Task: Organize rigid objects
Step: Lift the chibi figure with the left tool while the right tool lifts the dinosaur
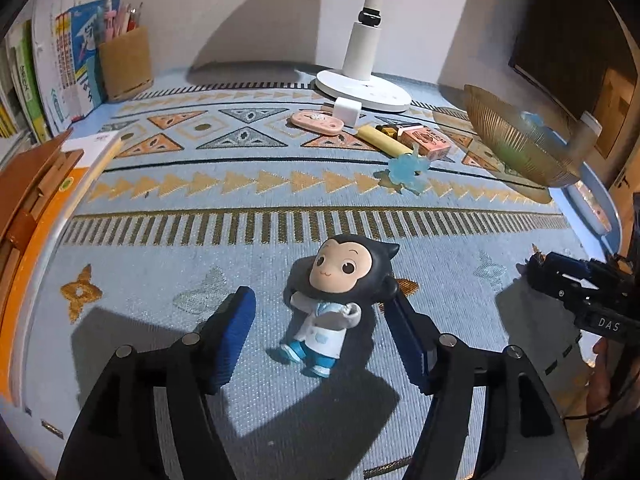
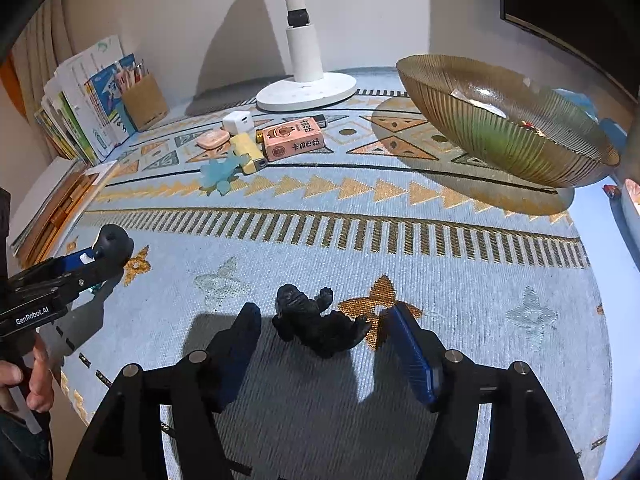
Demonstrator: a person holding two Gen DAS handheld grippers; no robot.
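Two small figures lie on the patterned cloth of the desk [image 1: 160,240], one before each pair of tongs, and both look like pieces yet to be sorted.

Left wrist view: the left tongs [image 1: 320,312] are released, jaws standing about half open and pointing steeply down. A doll [image 1: 334,300] with a dark hood and white coat lies on its back between them. The right pad sits just beside the doll's head, possibly brushing it; the left pad is clear of it, so nothing is gripped. The doll probably lies there because the jaws frame it for a pick or have let it go; which one cannot be told. Farther back, a lamp [image 1: 362,88], a white cube [image 1: 347,111], a pink case [image 1: 318,122], a yellow lighter [image 1: 380,140], a pink box [image 1: 430,142] and a blue star [image 1: 408,168] are bunched together, seemingly a sorted group. A ribbed bowl [image 1: 516,144] stands at the right, likely the container for such things.

Right wrist view: the right tongs [image 2: 320,320] are likewise released and about half open. A black gorilla [image 2: 316,324] lies on its side between the pads, touching neither as far as can be seen. The bowl [image 2: 504,136] holds a few small items, too unclear to name. At the left edge a hand [image 2: 28,380] grips the other tool.
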